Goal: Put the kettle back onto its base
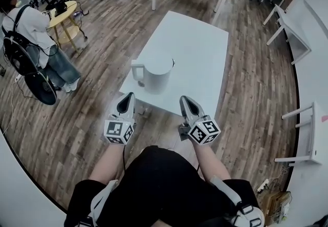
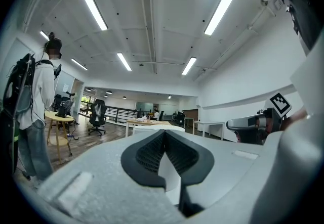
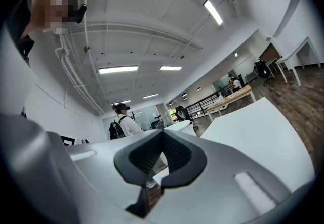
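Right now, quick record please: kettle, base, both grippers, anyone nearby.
kettle: white, upright on the table, near its front left corner, handle facing left
base: cannot tell it apart under the kettle
left gripper: shut, empty, by the table's front edge, apart from the kettle
right gripper: shut, empty, by the table's front edge
bystander: person with a backpack, standing off to the left

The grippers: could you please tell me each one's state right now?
Left gripper: closed, holding nothing.
Right gripper: closed, holding nothing.
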Available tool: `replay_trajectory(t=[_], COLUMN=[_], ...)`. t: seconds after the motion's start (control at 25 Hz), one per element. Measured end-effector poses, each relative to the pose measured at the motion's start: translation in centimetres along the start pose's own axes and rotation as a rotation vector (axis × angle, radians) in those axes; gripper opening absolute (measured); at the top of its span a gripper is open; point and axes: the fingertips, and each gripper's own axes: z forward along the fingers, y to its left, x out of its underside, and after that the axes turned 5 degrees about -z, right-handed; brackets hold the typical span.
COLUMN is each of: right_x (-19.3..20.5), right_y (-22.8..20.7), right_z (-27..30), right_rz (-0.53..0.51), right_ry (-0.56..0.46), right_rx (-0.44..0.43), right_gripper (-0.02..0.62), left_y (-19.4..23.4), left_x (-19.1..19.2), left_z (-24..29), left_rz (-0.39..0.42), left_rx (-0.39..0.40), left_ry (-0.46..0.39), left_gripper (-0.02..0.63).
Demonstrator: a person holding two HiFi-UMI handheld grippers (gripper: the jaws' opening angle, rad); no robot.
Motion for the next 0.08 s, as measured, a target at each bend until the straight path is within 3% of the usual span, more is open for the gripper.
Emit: replay_trajectory(t=[0.08], right_x=[0.02], right_y=[-0.23], right_z=[-0.19], right_rz=[0.005], right_ry=[0.0], right_rx=[-0.002], right_gripper=[0.005], left_y=[-0.03], left_x=[0.35], left_z=[0.13], left_rz=[-0.003], left_rx=[-0.005], left_ry=[0.007], left_gripper=[0.001])
